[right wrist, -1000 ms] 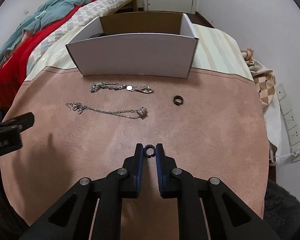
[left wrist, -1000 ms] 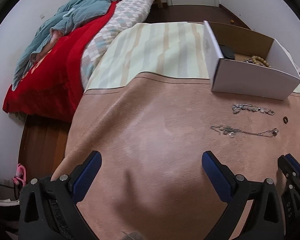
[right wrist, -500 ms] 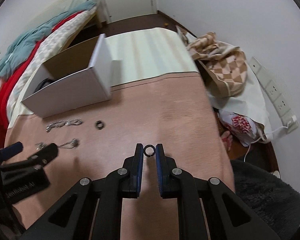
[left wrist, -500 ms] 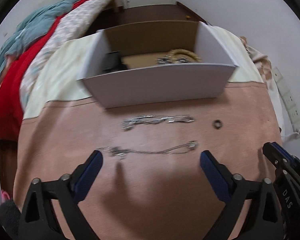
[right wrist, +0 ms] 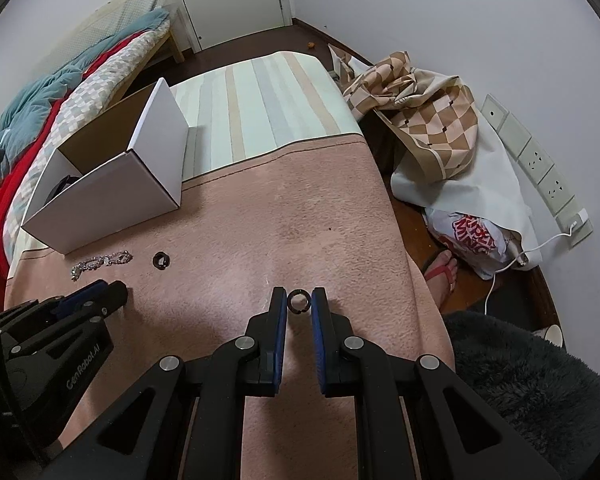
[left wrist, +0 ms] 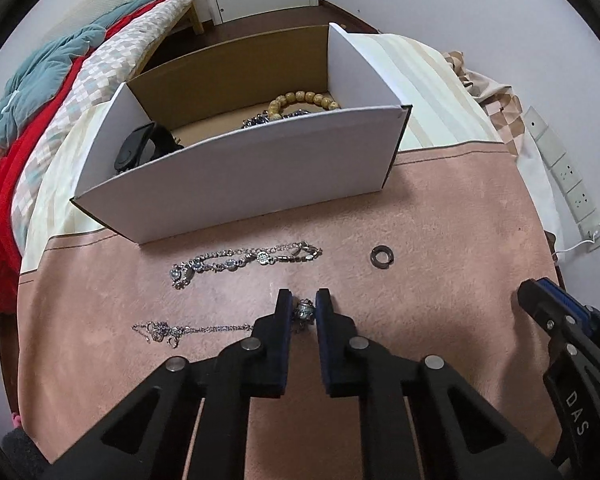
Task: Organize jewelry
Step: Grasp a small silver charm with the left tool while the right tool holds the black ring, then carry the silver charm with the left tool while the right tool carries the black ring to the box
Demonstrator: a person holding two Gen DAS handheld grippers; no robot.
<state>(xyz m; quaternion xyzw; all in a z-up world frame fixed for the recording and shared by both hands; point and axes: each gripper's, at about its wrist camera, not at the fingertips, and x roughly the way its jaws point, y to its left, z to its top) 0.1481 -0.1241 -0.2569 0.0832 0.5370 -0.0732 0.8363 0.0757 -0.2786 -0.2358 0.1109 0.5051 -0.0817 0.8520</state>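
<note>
My left tongs (left wrist: 303, 311) have just been closing and are now pinching the knobbly silver charm end of a thin chain necklace (left wrist: 204, 328) lying on the fuzzy pink counter (left wrist: 440, 220). My right tongs (right wrist: 299, 303) are clamping a small dark metal ring (right wrist: 299, 301). The white cardboard box (left wrist: 240, 176) is sitting just beyond.

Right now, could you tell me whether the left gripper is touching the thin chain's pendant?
Touching: the left wrist view shows the left gripper, jaws just closed, pinching the pendant of the thin chain.
</note>
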